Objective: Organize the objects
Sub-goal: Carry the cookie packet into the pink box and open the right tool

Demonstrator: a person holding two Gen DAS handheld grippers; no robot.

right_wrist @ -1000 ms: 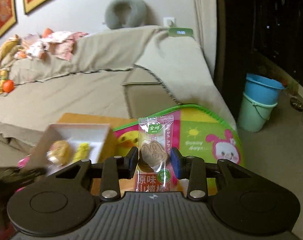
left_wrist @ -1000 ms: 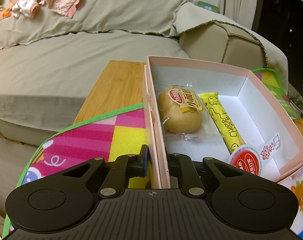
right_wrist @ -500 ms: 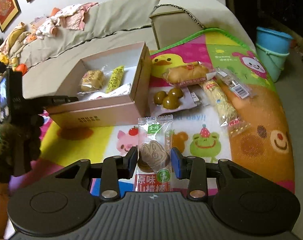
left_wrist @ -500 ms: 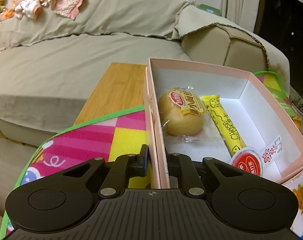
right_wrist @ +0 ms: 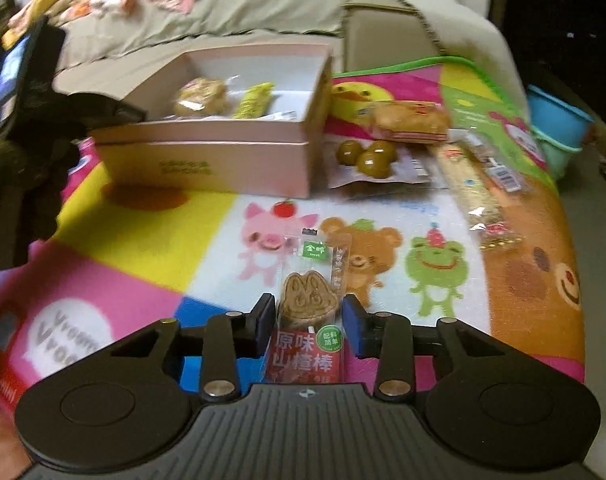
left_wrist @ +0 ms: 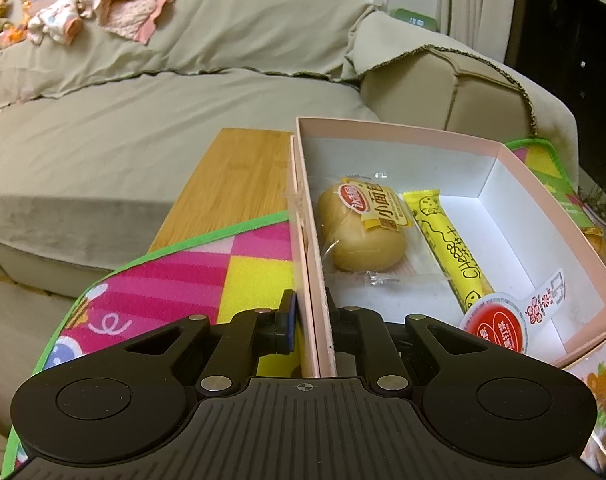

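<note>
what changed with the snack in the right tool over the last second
The right tool has opened: its pads now stand apart from the snack packet, which they squeezed before. The packet has tipped forward toward the play mat and looks let go. The view also swung down from the sofa toward the mat. The left tool stays clamped on the pink box wall, with the bun and yellow stick unmoved inside.
</note>
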